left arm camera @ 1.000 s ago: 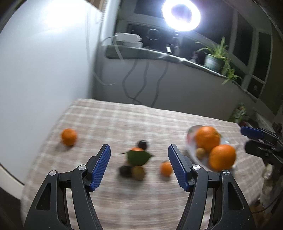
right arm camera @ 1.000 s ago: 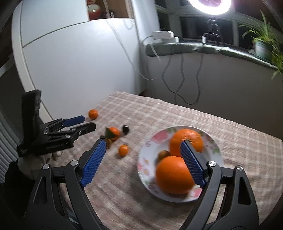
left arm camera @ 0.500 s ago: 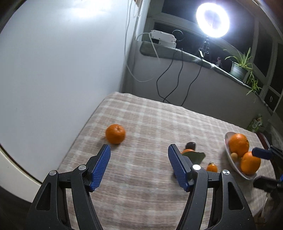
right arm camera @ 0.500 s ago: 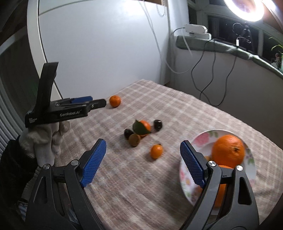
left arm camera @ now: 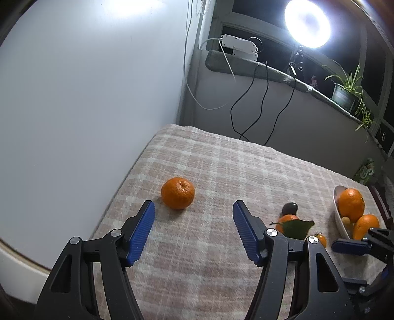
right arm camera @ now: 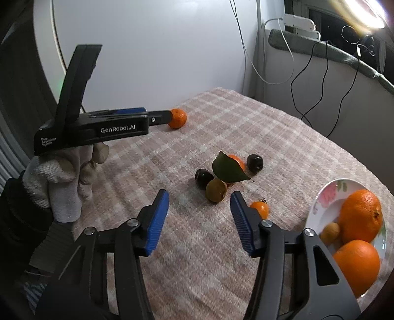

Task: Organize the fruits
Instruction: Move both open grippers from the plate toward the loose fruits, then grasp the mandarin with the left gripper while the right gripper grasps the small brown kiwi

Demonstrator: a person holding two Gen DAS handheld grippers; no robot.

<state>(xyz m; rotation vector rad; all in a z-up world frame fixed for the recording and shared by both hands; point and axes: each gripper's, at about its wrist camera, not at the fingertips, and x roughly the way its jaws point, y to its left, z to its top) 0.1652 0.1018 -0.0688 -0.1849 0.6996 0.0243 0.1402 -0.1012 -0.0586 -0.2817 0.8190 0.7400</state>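
A lone tangerine (left arm camera: 177,196) lies on the plaid cloth, just beyond my open, empty left gripper (left arm camera: 193,209); it also shows in the right wrist view (right arm camera: 177,118). My right gripper (right arm camera: 199,199) is open and empty, just short of a kiwi (right arm camera: 216,190). Beside the kiwi lie a leafed tangerine (right arm camera: 232,165), two dark plums (right arm camera: 254,162) (right arm camera: 203,177) and a tiny orange fruit (right arm camera: 260,209). A floral plate (right arm camera: 327,194) at the right holds two big oranges (right arm camera: 360,215) (right arm camera: 357,264) and a small brown fruit (right arm camera: 331,232).
The table (left arm camera: 246,172) stands against a white wall on the left. Cables hang from a ledge with a power strip (left arm camera: 240,45) behind it. A ring light (left arm camera: 306,23) shines above. Potted plants (left arm camera: 346,89) stand on the ledge at the right.
My left gripper has swung left and closed in on the lone tangerine. My right gripper has swung left from over the plate toward the fruit cluster.
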